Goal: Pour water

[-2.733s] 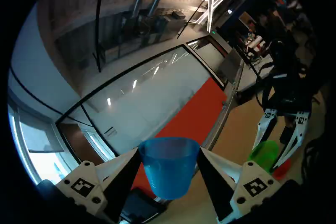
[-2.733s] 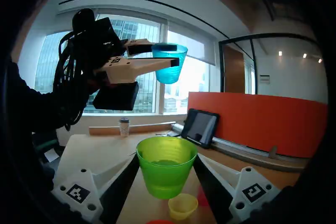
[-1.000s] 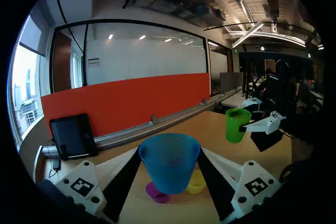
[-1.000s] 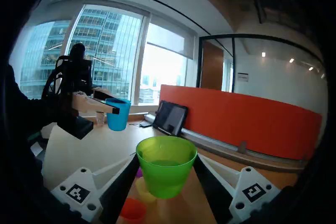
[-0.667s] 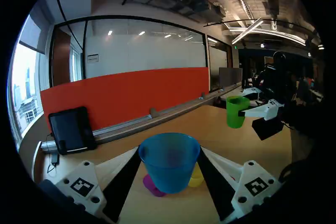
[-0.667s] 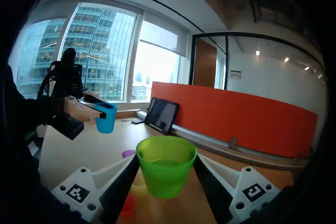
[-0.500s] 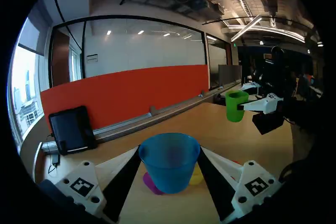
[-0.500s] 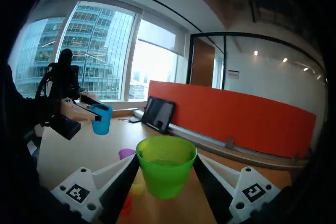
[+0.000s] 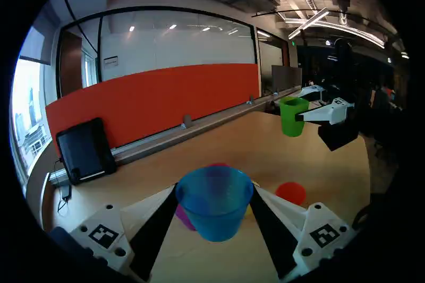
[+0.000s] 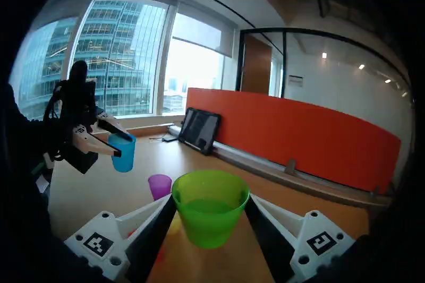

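My left gripper [image 9: 214, 214] is shut on a blue cup [image 9: 214, 208], held upright above the wooden table [image 9: 265, 150]. The same blue cup [image 10: 123, 151] hangs at the left of the right gripper view, clamped between the left gripper's white fingers [image 10: 101, 147]. My right gripper [image 10: 210, 219] is shut on a green cup [image 10: 210, 208], upright, with some water in it. That green cup [image 9: 291, 116] appears far right in the left gripper view, held by the right gripper's fingers [image 9: 326, 114]. The two cups are well apart.
A purple cup [image 10: 160, 186] stands on the table between the grippers; its edge [image 9: 183, 216] peeks out behind the blue cup. A red cup [image 9: 290, 193] sits on the table. A dark tablet [image 9: 85, 150] leans by the orange partition [image 9: 159, 97]. Windows [image 10: 122, 70] line the far side.
The left gripper came down from a raised, tilted pose to level near the table. Both cups now hang lower, and the purple and red cups show more plainly.
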